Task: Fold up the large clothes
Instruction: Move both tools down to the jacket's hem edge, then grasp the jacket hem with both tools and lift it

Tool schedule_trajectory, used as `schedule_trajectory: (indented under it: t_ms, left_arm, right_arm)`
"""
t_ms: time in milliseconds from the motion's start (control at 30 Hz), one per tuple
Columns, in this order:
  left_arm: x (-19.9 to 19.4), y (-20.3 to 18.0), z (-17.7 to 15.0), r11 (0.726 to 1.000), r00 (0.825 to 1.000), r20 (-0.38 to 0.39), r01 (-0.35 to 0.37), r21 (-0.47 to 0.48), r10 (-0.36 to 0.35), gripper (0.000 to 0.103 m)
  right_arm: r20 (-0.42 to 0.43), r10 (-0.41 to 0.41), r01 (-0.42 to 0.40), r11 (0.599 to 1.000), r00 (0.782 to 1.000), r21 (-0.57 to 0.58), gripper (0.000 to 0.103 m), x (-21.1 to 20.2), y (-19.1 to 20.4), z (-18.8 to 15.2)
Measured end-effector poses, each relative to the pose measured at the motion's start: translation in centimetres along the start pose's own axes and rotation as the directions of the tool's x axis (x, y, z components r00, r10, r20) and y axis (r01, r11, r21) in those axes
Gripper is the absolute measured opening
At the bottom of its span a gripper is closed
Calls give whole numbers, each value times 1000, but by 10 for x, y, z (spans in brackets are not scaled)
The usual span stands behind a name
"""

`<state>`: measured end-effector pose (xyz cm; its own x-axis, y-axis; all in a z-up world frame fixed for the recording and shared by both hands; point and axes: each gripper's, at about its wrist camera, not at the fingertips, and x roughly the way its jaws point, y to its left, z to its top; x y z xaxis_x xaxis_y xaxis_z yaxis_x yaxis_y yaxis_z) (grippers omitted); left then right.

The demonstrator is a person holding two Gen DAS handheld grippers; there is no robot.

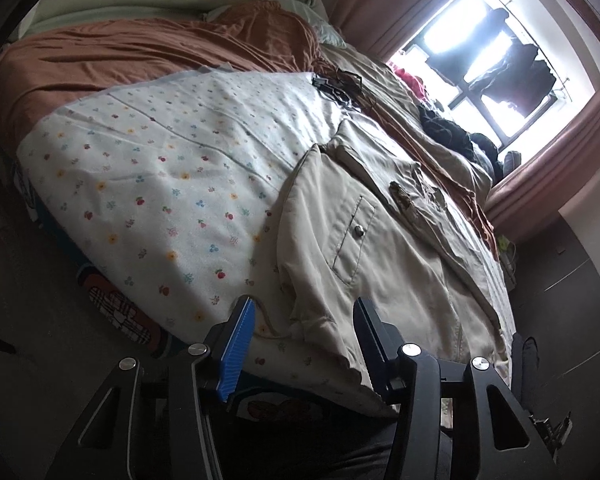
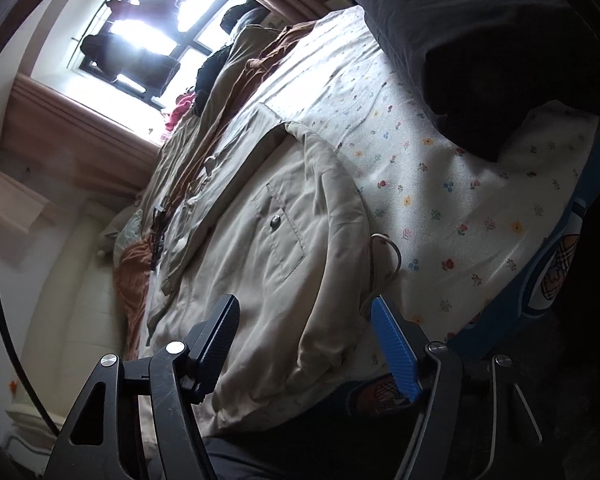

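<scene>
Left wrist view: my left tongs [image 1: 304, 316] stand part open, one blue pad [image 1: 236, 354] and one dark one, with the bunched hem of the single beige jacket [image 1: 384, 240] lying between them; neither pad presses the cloth. From the right wrist, my right tongs [image 2: 304, 320] are likewise part open astride the same hem of that jacket [image 2: 260, 248], gripping nothing. One loose drawstring [image 2: 386, 258] curls off the hem beside the blue pad. I count one buttoned chest pocket [image 1: 354, 236] with a single metal snap. The jacket lies spread flat at the near edge of the bed, on one white flower-print sheet [image 1: 152, 168]. Beyond it lie one rust-brown blanket [image 1: 148, 48], rumpled, and a small tangle of black cables [image 1: 340, 84]. A heap of dark and red clothes [image 1: 452, 128] sits toward the far side. Farthest off, one bright window [image 1: 496, 56] framed by pink curtains [image 1: 380, 4], with dark garments hanging outside.
</scene>
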<state>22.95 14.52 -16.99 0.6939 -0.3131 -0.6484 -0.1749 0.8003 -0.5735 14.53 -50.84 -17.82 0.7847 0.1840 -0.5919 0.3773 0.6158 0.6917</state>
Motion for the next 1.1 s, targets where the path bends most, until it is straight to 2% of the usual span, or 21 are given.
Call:
schedule_trajectory:
  t_ms: [133, 233, 467, 633, 800, 967, 1100]
  left_arm:
    - [30, -3, 12, 1000, 999, -42, -9, -7, 9, 53]
    - [51, -3, 21, 1000, 997, -74, -28, -10, 27, 53]
    - [81, 11, 39, 997, 993, -112, -51, -62, 44, 53]
    - [91, 7, 40, 998, 991, -134, -17, -67, 8, 53]
    - [91, 2, 31, 997, 980, -185, 58, -58, -68, 53]
    - [83, 3, 13, 986, 962, -221, 148, -75, -161, 53]
    - [87, -1, 8, 984, 964, -199, 167, -59, -176, 49]
  right_arm:
    - [-25, -21, 22, 999, 999, 42, 70, 23, -12, 9]
    - [-49, 19, -13, 994, 999, 109, 70, 35, -24, 13]
    - [-87, 77, -68, 992, 993, 107, 70, 51, -20, 25]
    - [-104, 114, -101, 988, 988, 118, 70, 68, -14, 29]
    - [-134, 133, -124, 990, 982, 71, 70, 77, -5, 23]
    - [-185, 221, -212, 975, 958, 68, 70, 72, -13, 12]
    - [-202, 244, -234, 970, 949, 71, 68, 77, -11, 6]
